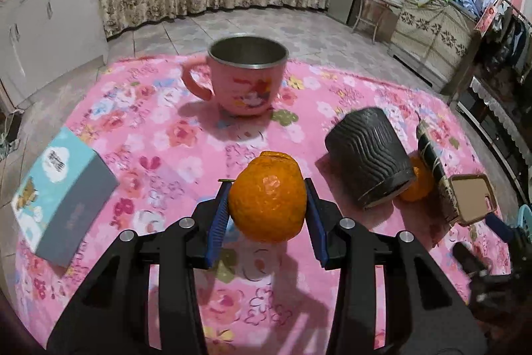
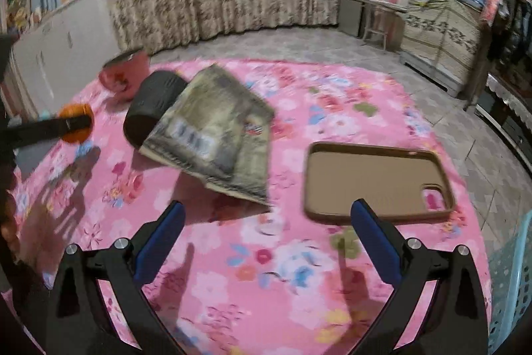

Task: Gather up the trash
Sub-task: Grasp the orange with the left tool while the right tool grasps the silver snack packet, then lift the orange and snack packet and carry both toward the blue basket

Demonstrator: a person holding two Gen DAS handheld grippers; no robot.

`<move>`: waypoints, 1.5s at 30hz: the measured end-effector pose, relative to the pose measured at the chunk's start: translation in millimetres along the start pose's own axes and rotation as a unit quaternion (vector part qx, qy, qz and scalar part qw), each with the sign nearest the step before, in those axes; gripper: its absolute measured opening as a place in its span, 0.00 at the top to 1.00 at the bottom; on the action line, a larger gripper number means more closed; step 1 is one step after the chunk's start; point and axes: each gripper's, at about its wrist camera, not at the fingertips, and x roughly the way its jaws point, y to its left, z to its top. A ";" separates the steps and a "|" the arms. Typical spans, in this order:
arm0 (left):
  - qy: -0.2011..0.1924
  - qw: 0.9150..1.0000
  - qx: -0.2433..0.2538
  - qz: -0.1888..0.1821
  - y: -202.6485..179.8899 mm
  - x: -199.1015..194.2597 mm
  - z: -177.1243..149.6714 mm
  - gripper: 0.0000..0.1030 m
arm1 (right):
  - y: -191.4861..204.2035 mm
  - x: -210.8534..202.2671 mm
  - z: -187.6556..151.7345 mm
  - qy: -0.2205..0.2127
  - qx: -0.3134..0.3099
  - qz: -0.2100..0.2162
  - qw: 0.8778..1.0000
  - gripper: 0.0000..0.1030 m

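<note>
Orange peel: we've got it pinched in our left hand-held gripper (image 1: 267, 188). The orange peel (image 1: 267, 197) looks like a whole hollow shell, with both blue pads pressed against its sides, and it hangs clear of the cloth with its shadow underneath.
Left hand-held gripper: closed narrow on that peel, tilted down toward the table (image 1: 166, 128).
Right hand-held gripper: our right hand-held gripper (image 2: 269, 225) has its jaws spread wide with nothing between them, hovering over bare pink cloth. The brown phone case (image 2: 372, 178) lies just past its right finger.
Second peel: another bit of orange peel (image 1: 417, 185) is tucked between the black cup and the book, touching the cup as far as we can tell.
Black cup: the ribbed black cup (image 1: 369, 152) lies on its side, to the right of the peel we hold.
Book: a worn book (image 2: 219, 135) is propped at a slant, with its far edge leaning on the black cup.
Pink mug: the pink mug (image 1: 246, 75) stands upright at the far side of the table, handle to the left, empty steel inside.
Box: a blue and grey box (image 1: 63, 195) sits near the left edge.
Basket: a light blue plastic basket (image 2: 512, 281) shows at the right edge of the right wrist view, beside the table.
</note>
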 end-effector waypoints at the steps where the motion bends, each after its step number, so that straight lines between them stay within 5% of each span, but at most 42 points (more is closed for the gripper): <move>1: -0.004 1.000 -0.002 0.000 1.2 -2.3 1.0 0.60 | 4.9 2.1 2.2 0.000 -0.005 0.000 1.000 0.05; 7: -0.007 1.000 -0.004 0.002 6.6 -3.7 5.2 0.60 | 20.1 22.9 16.8 0.017 -0.013 0.002 1.000 0.05; 12: -0.006 1.000 0.004 0.008 5.7 -1.4 5.7 0.60 | 23.3 17.3 31.1 -0.015 -0.025 -0.006 1.000 0.08; 13: -0.007 1.000 0.005 0.007 4.9 -1.7 6.2 0.60 | 22.1 15.2 33.1 -0.018 -0.027 -0.001 0.999 0.13; 15: -0.011 1.000 0.009 0.006 2.9 -3.2 7.0 0.60 | 21.3 14.1 36.8 -0.016 -0.030 0.009 0.999 0.47; 23: -0.017 1.000 0.016 0.010 -2.7 -5.8 8.1 0.60 | 5.8 4.6 40.4 -0.029 -0.009 0.043 0.999 0.88; 36: -0.039 0.999 0.032 0.014 -14.8 -22.1 8.4 0.60 | -25.1 -37.0 46.3 -0.077 0.017 0.040 0.996 0.94; 45: -0.058 0.997 0.045 -0.039 -72.4 -57.0 7.5 0.60 | -81.1 -108.8 21.3 -0.097 0.052 0.015 0.994 0.94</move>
